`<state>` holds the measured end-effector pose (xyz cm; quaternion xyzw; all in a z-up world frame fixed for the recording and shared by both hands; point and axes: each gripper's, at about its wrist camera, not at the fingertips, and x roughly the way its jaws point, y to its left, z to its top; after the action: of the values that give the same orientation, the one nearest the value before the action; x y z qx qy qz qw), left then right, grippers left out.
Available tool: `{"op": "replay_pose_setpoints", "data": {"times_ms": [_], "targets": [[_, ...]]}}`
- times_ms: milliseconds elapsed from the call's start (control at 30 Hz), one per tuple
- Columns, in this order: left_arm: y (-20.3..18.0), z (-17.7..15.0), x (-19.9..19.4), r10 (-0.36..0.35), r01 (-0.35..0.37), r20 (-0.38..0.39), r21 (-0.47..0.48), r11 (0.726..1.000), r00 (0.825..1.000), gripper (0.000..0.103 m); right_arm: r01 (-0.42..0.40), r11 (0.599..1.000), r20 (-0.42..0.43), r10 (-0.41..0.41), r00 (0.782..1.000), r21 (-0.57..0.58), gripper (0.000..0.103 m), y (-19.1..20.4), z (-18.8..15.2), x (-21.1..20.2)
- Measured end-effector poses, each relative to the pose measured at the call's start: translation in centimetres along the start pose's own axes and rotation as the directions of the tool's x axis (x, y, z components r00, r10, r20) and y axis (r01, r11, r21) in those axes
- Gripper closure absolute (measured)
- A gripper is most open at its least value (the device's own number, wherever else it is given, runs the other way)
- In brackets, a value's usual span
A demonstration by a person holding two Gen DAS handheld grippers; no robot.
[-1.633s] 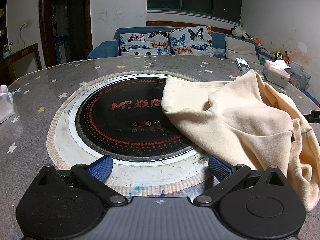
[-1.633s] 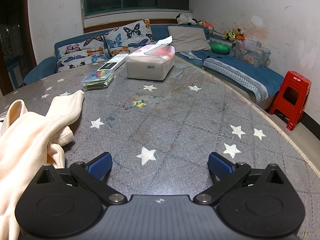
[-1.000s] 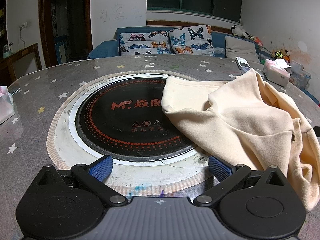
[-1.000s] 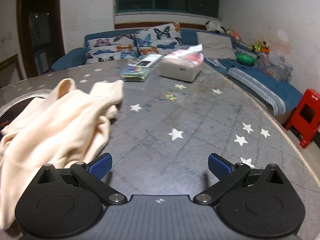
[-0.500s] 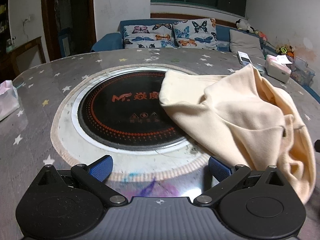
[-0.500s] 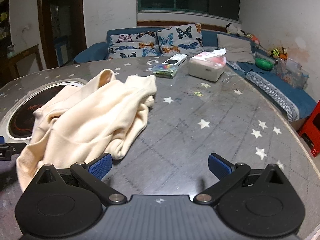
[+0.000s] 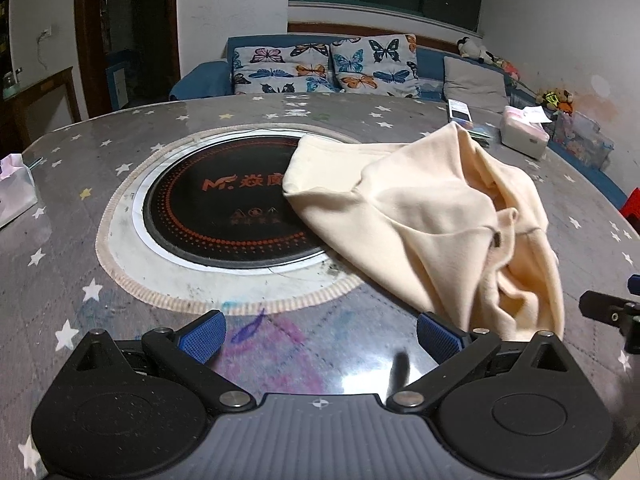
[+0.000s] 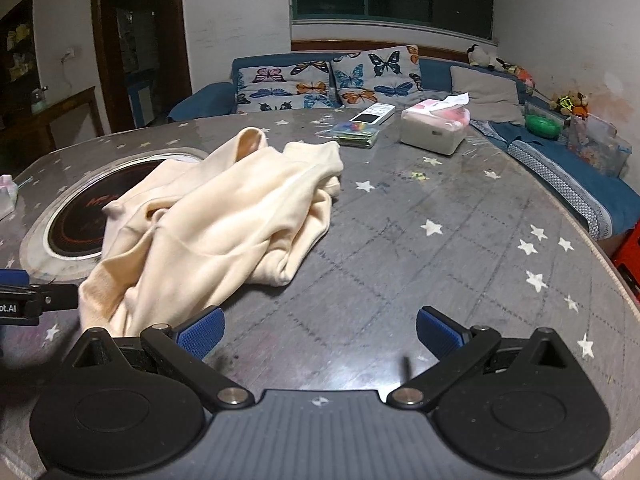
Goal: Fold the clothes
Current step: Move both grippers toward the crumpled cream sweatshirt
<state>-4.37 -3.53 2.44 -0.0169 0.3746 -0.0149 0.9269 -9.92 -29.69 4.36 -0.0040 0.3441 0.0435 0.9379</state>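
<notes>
From the left wrist view, my left tongs [image 7: 318, 334] are spread with nothing between them; the crumpled cream fleece garment [image 7: 432, 220] lies ahead and right of them, partly over the round black induction hob [image 7: 216, 216]. From the right wrist view, my right tongs [image 8: 318, 334] gape too, the garment ahead-left. I reckon a blind pinch into this heap could catch several layers and drag it bunched.

- My left claw [image 7: 318, 338] sits at the near table [image 7: 60, 240] edge, the cooktop [image 7: 224, 216] right ahead of it.
- The garment [image 7: 420, 220] lies ahead-right of it, one corner lapping onto the cooktop.
- From my right claw [image 8: 320, 334], the garment's ahead-left, the tissue box [image 8: 434, 128] far ahead-right.
- The sofa [image 8: 208, 98] is behind the table.
</notes>
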Motion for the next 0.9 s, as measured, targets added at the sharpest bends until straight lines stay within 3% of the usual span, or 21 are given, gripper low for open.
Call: {"op": "replay_pose_setpoints", "data": {"times_ms": [900], "targets": [[-1.3, -0.3, -2.1, -0.028, 0.028, 0.005, 0.013, 1.000, 1.000, 0.000, -0.043, 0.999, 0.003, 0.043, 0.999, -0.023, 0.000, 1.7, -0.9, -1.7]]}}
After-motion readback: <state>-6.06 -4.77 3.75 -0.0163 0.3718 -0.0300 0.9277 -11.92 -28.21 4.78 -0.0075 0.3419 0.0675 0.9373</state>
